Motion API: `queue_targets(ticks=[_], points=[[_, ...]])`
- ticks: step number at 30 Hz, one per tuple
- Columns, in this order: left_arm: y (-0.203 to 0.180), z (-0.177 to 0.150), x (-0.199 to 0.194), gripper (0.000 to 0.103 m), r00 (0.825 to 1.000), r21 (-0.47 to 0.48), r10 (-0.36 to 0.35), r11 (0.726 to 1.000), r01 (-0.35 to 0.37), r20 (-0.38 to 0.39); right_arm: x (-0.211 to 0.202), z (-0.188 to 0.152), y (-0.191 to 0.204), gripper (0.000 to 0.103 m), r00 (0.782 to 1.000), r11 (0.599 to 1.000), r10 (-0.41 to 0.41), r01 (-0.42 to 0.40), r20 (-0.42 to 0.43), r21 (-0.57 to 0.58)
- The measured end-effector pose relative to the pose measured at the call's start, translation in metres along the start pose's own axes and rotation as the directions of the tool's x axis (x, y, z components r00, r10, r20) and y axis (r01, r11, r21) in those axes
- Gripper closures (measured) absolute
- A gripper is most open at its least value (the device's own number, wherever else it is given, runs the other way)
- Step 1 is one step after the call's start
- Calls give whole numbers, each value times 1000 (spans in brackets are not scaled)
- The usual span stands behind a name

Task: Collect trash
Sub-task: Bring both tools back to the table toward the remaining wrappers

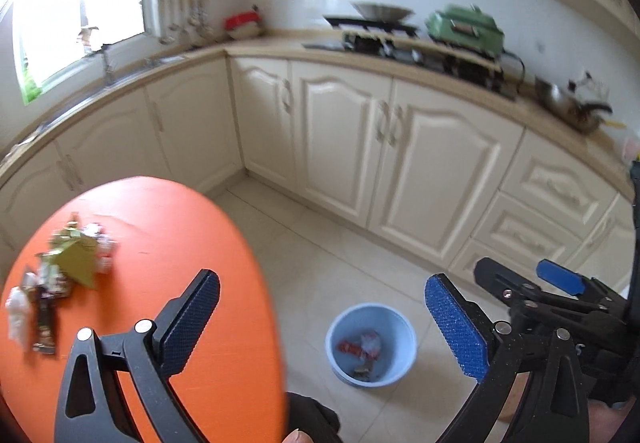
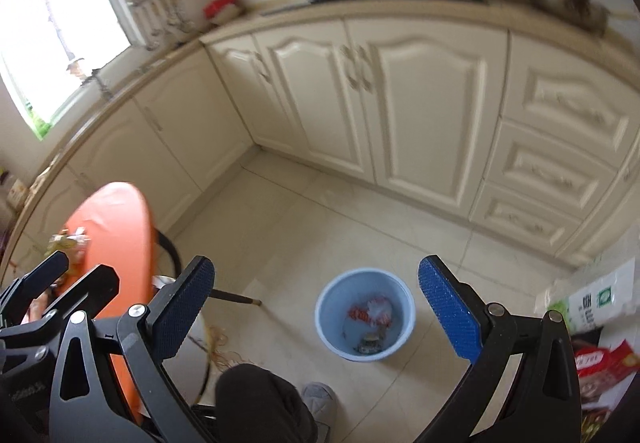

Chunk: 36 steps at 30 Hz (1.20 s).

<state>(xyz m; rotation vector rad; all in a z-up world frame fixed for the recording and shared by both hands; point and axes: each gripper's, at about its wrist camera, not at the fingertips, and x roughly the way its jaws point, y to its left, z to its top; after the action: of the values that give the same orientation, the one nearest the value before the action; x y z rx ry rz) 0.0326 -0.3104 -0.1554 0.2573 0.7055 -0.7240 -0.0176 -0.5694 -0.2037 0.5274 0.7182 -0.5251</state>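
Both the left gripper (image 1: 322, 323) and right gripper (image 2: 316, 307) were spread, empty. The round blue plastic bin (image 1: 370, 345) at 6 o'clock held some wrappers (image 1: 362, 349); a crumpled wrapper pile (image 1: 60, 275) remained at 9 o'clock on the round orange table (image 1: 180, 243).

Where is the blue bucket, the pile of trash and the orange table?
blue bucket (image 2: 402, 297): right wrist view, on its right inner wall.
pile of trash (image 1: 76, 263): left wrist view, on the green wrapper.
orange table (image 1: 180, 235): left wrist view, on its bare top.

We see wrappers (image 1: 64, 271) heaped on orange table (image 1: 180, 243), near its left edge: green, white, dark pieces, blurred. Blue bin (image 1: 371, 343) upright on floor tiles, red-white trash (image 1: 360, 349) at its bottom.
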Motion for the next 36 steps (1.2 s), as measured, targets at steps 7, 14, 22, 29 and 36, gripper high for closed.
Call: queue_targets(ticks=[7,14,22,29,36], points=[[66,-20,-98,1,989,-113,97,990,-84,112,-49,9,88,0,989,987,111,-98,99,-129],[115,-53,-182,1,956,-215,221,960,-178,192,-76,8,170,0,963,950,230,-190,142,-250],[146,-111,-260,1,904,-312,364,906,-288,224,-99,-4,252,0,923,877,354,-273,149,-396],[157,-145,-283,1,875,-364,443,861,-355,196,-96,-20,300,0,904,816,414,-316,107,-483],[182,-154,-265,1,881,-404,454,836,-371,131,-70,-29,327,0,907,792,417,-331,57,-513]])
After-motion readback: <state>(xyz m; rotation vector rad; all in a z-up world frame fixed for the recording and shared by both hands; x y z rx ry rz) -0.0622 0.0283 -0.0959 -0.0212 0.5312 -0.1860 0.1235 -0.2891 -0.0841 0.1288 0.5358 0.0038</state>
